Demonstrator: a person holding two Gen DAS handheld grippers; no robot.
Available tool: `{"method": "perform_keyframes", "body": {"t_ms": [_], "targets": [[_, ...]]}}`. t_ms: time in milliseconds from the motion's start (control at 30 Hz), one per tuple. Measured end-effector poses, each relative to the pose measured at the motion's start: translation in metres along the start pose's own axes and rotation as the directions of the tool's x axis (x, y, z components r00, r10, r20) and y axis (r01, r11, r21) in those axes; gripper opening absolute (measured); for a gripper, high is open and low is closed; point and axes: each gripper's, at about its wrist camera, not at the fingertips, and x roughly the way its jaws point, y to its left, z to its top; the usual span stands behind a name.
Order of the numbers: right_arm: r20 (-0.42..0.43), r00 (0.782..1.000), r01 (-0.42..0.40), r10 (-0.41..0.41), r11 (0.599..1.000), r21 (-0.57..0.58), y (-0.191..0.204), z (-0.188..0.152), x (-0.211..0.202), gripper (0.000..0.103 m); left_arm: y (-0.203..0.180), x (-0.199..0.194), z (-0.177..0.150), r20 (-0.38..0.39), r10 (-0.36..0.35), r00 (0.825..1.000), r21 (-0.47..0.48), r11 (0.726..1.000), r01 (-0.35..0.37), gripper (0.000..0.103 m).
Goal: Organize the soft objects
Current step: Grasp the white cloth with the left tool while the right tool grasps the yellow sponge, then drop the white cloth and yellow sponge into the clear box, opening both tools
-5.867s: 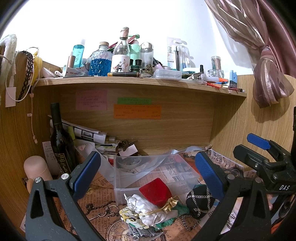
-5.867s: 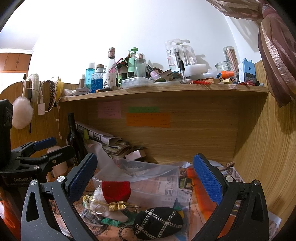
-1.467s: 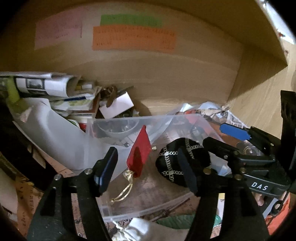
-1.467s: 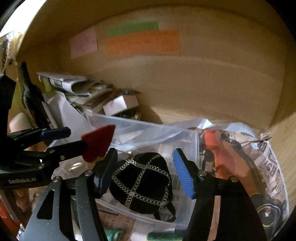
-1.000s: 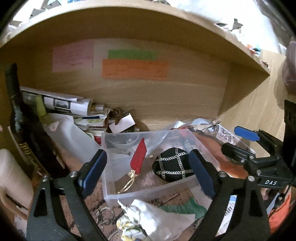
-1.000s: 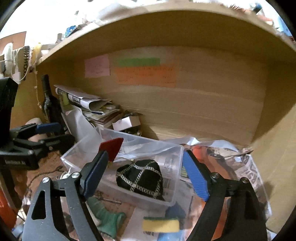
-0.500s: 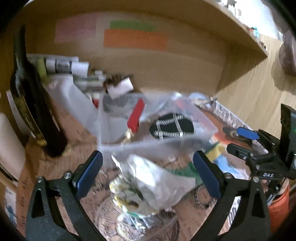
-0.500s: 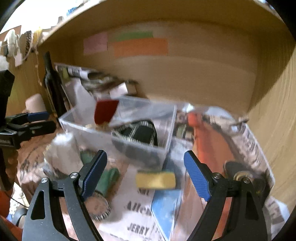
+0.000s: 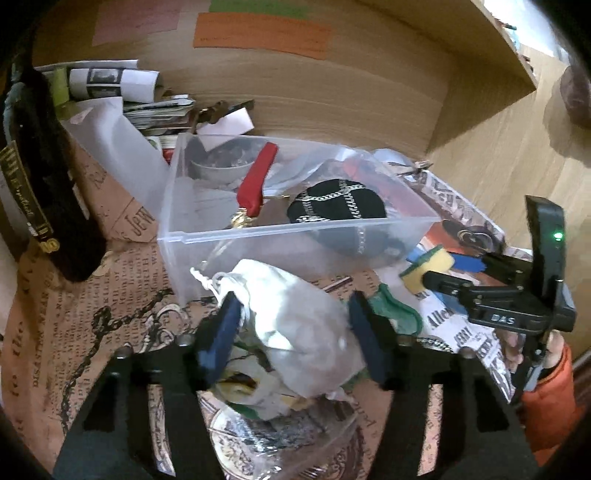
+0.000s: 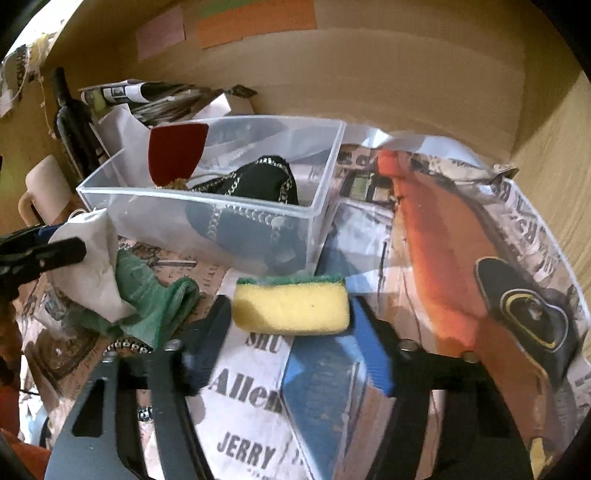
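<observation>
The left gripper (image 9: 293, 334) is closed around a white drawstring pouch (image 9: 291, 325) — its two blue pads press the cloth from either side, and the pouch bulges up between them toward twelve o'clock. Under the pouch lies a heap of small things I cannot make out. At about two o'clock from the pouch, a green cloth (image 9: 395, 312) lies on the printed paper (image 9: 92, 325) that covers the desk.

The right gripper (image 10: 291, 325) has its pads against the two ends of a yellow sponge (image 10: 291, 308) with a green scouring layer on top; the sponge is clamped flat between them. In the left wrist view the same sponge (image 9: 426, 264) sits at the tips of that gripper, at three o'clock from the pouch.

Beyond both grippers, toward twelve o'clock, stands a clear plastic bin (image 9: 295, 230). Inside it are a black pouch (image 9: 338, 205) crossed with silver chains and, at its ten o'clock, a red pouch (image 9: 256, 182) leaning upright against the bin's contents — both are soft things already in the bin.

At nine o'clock in the left wrist view a dark bottle (image 9: 40, 177) stands upright on the paper. Behind the bin, rolled newspapers (image 9: 110, 79) are stacked against the wooden back wall, which carries an orange note (image 9: 260, 35).
</observation>
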Motion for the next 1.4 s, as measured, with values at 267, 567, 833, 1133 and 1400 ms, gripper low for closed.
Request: {"method": "perform_keyframes", "body": {"t_ms": [267,567,833,1133,1400], "targets": [[0.022,1.0,-0.014,0.014,1.0,0.007,-0.001,0.0,-0.006,0.047,-0.005,-0.008,0.0,0.017,0.003,1.0,0.016,1.0,-0.003,0.024],[0.124,0.992,-0.02,0.021,1.0,-0.012,0.009,0.009,-0.041,0.046,-0.007,-0.042,0.015,0.112,-0.007,0.994,0.017,1.0,0.005,0.02],[0.25,0.967,-0.047,0.053,0.998,-0.029,0.02,0.028,-0.074,0.046,-0.007,-0.073,0.04,0.254,0.024,0.967,0.015,0.999,-0.029,0.02],[0.326,0.939,-0.095,0.105,0.994,-0.046,0.034,0.053,-0.08,0.046,0.007,-0.069,0.065,0.324,0.121,0.938,-0.015,0.992,-0.123,0.02],[0.306,0.943,-0.119,0.13,0.991,-0.052,0.046,0.071,-0.057,0.046,0.031,-0.022,0.073,0.234,0.168,0.958,-0.046,0.986,-0.161,0.02]]}}
